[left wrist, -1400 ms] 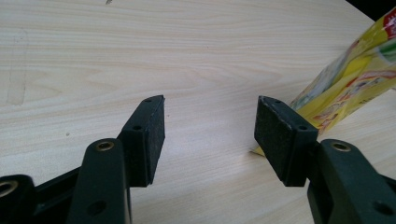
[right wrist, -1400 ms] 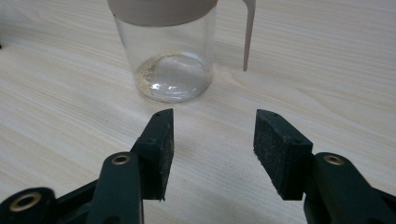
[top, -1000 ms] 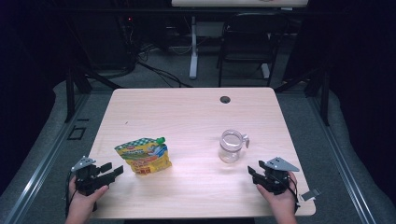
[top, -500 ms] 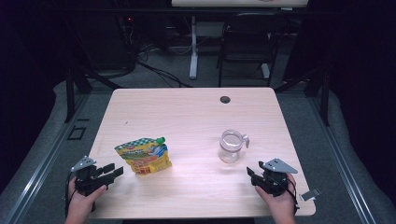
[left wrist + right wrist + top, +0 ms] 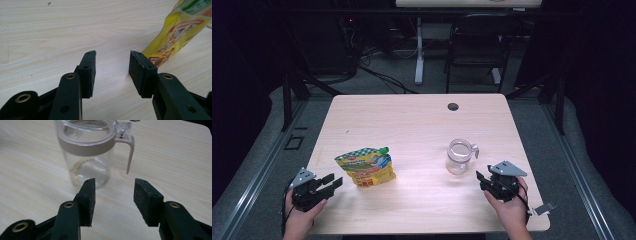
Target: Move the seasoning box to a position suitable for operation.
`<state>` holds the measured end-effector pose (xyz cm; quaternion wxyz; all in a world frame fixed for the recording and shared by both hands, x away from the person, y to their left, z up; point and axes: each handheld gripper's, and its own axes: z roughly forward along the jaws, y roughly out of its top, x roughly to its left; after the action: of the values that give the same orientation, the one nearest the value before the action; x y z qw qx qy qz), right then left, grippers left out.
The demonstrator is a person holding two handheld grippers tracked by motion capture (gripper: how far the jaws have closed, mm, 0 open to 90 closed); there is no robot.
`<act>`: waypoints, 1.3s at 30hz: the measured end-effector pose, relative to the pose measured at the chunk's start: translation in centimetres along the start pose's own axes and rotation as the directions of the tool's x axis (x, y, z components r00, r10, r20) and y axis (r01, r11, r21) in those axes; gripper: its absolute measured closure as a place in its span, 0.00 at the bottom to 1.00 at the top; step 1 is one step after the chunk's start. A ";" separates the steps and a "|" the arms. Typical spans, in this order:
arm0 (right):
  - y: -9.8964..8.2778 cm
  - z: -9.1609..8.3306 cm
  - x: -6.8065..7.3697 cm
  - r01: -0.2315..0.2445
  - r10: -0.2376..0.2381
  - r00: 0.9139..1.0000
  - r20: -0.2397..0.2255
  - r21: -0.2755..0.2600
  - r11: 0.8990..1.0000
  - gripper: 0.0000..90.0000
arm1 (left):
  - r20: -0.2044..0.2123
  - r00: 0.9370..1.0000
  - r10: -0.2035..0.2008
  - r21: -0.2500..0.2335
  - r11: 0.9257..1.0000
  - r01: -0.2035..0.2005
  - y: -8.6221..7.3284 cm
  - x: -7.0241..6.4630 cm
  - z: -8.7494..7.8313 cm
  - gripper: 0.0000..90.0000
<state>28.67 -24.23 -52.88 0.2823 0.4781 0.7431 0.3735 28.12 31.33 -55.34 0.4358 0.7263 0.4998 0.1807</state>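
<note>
A yellow and green snack pouch lies on the left half of the wooden table. My left gripper sits just left of it near the front edge. In the left gripper view the pouch is ahead to the right, and the left gripper is open with only bare wood between its jaws, which have just been closing. A clear jar with a beige collar and lid handle stands at the right. My right gripper is close beside it, apart. The right gripper points at the jar, open and empty, its jaws just closing slightly.
A dark round cable hole sits near the table's far edge. Beyond the table stand a black chair and a white desk leg, with cables on the grey floor. Bare wood lies between pouch and jar.
Both hands have kept their places near the front edge. The pouch and the jar have not moved. The left jaws look slightly narrower than before.
</note>
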 end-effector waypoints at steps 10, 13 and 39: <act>0.6 3.5 -1.3 -0.063 0.062 0.998 0.019 0.028 0.998 0.65 | 0.005 1.000 0.007 0.029 1.000 -0.007 -0.2 0.0 0.0 0.68; 0.9 4.8 -1.5 -0.055 0.054 0.998 0.026 0.039 0.998 0.69 | 0.003 1.000 0.018 0.028 0.999 -0.018 -0.3 -0.3 0.0 0.68; 3.2 8.3 -2.3 -0.096 0.094 0.995 0.028 0.075 0.993 0.82 | -0.002 1.000 0.003 0.043 0.999 -0.003 -0.7 0.1 -0.6 0.68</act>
<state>37.56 -23.15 -54.76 0.2549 0.5280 0.7297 0.3517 27.33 31.81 -55.63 0.4193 0.7360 0.5031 0.1715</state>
